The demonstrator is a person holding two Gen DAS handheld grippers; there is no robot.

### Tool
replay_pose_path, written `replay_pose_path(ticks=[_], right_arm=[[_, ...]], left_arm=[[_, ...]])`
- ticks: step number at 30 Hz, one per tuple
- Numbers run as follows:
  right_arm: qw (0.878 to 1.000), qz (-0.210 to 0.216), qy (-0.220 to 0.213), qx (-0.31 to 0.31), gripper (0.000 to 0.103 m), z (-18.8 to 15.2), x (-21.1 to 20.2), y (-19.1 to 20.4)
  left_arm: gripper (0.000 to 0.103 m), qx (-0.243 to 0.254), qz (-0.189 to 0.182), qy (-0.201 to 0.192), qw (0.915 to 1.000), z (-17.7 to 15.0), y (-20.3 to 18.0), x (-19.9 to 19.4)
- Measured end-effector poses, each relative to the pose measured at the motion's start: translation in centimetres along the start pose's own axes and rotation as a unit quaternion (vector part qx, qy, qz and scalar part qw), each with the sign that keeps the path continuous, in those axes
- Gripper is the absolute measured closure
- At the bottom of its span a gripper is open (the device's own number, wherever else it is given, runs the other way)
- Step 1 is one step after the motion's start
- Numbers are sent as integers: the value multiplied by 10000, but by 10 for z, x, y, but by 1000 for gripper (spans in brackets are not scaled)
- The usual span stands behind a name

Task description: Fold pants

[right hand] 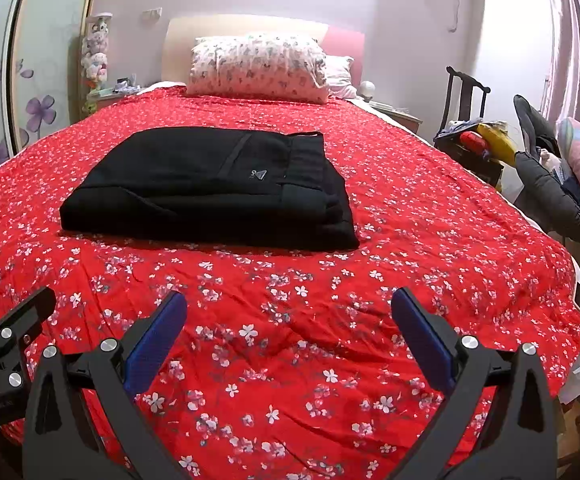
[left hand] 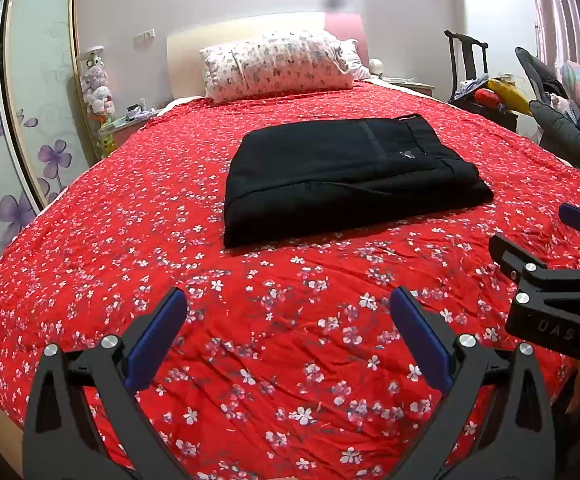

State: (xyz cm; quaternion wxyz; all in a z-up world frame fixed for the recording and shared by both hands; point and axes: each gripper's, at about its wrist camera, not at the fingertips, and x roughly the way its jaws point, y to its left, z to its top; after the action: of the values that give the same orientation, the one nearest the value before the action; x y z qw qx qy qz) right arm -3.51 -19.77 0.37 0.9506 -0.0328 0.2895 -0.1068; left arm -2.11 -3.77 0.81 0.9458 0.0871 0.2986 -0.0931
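Black pants (left hand: pixel 346 176) lie folded into a flat rectangle on the red flowered bedspread (left hand: pixel 169 240), in the middle of the bed. They also show in the right wrist view (right hand: pixel 209 192), with a small triangular logo on top. My left gripper (left hand: pixel 287 320) is open and empty, held above the bedspread well in front of the pants. My right gripper (right hand: pixel 287 320) is open and empty too, beside the left one; it shows at the right edge of the left wrist view (left hand: pixel 546 240). The left gripper shows at the left edge of the right wrist view (right hand: pixel 5 280).
A flowered pillow (left hand: pixel 277 64) leans on the headboard. A wardrobe with purple flowers (left hand: pixel 17 120) stands left. A dark chair (right hand: pixel 466 120) with clothes and a padded seat (right hand: pixel 550 184) stand right of the bed. Nightstands flank the head end.
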Motion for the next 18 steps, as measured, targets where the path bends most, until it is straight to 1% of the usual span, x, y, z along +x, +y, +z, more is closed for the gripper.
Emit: replay_pose_path(ticks=[18], right_arm=[[10000, -4, 13, -12, 1, 0, 0, 2]], left_arm=[[2, 12, -21, 14, 10000, -1, 1, 1]])
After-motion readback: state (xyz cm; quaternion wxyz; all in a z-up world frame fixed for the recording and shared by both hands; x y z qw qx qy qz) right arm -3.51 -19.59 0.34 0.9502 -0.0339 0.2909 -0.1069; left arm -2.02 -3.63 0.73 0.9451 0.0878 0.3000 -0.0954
